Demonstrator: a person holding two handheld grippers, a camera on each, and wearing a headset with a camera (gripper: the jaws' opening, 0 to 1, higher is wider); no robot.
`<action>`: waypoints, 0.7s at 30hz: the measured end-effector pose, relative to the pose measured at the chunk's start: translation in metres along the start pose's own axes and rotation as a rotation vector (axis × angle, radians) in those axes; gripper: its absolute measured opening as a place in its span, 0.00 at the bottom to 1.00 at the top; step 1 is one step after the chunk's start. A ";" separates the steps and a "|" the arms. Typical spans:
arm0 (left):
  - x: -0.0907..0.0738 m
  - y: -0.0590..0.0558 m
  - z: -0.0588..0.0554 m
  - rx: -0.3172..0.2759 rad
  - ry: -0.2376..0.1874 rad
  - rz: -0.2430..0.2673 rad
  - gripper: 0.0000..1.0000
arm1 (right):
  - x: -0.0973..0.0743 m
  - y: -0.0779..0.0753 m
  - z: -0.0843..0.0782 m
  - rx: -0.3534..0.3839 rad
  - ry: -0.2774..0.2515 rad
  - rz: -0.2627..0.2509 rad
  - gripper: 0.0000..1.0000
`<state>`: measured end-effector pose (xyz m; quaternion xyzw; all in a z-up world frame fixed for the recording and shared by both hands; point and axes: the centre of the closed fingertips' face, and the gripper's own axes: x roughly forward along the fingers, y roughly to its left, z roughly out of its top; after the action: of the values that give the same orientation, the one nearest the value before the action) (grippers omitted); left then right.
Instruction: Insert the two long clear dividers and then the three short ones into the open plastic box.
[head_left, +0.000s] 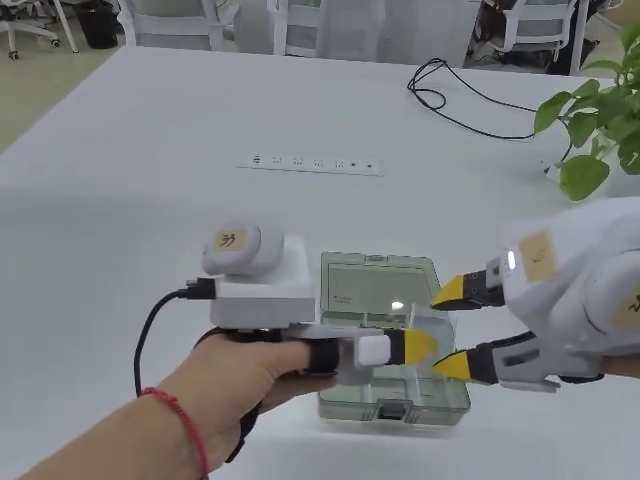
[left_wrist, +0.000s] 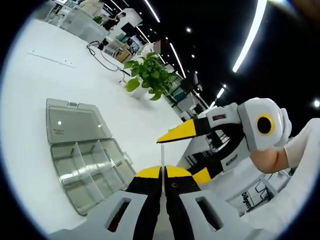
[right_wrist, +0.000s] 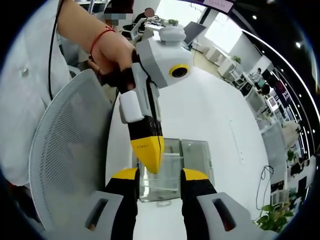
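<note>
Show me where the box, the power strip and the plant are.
box (head_left: 370, 285), head view, on its open lid.
power strip (head_left: 312, 162), head view, middle of its body.
plant (head_left: 583, 177), head view, on its lowest big leaf.

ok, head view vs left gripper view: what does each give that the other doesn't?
Head view adds: the hand with a red wristband holding the left gripper, its black cord, and chairs past the table.
Left gripper view adds: ceiling light strips, the fitted dividers in the open plastic box seen unobstructed, and the thin edge of a clear divider, apparently pinched in the shut left jaws.
Both: the box, the plant, the black cable, and the right gripper with jaws open.
</note>
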<state>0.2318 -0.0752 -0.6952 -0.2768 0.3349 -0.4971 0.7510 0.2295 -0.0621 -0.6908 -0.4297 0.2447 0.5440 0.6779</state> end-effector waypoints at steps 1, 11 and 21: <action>0.000 0.001 -0.001 0.028 0.012 0.007 0.00 | -0.001 -0.001 0.000 0.010 -0.008 0.004 0.34; -0.005 -0.003 -0.008 0.298 0.055 -0.035 0.00 | -0.019 -0.002 0.006 0.200 -0.159 0.187 0.27; -0.013 -0.022 -0.024 0.574 0.106 -0.142 0.00 | -0.026 0.015 0.010 0.229 -0.222 0.382 0.17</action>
<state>0.1975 -0.0729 -0.6908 -0.0496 0.1995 -0.6363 0.7435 0.2065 -0.0666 -0.6697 -0.2334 0.3055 0.6749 0.6298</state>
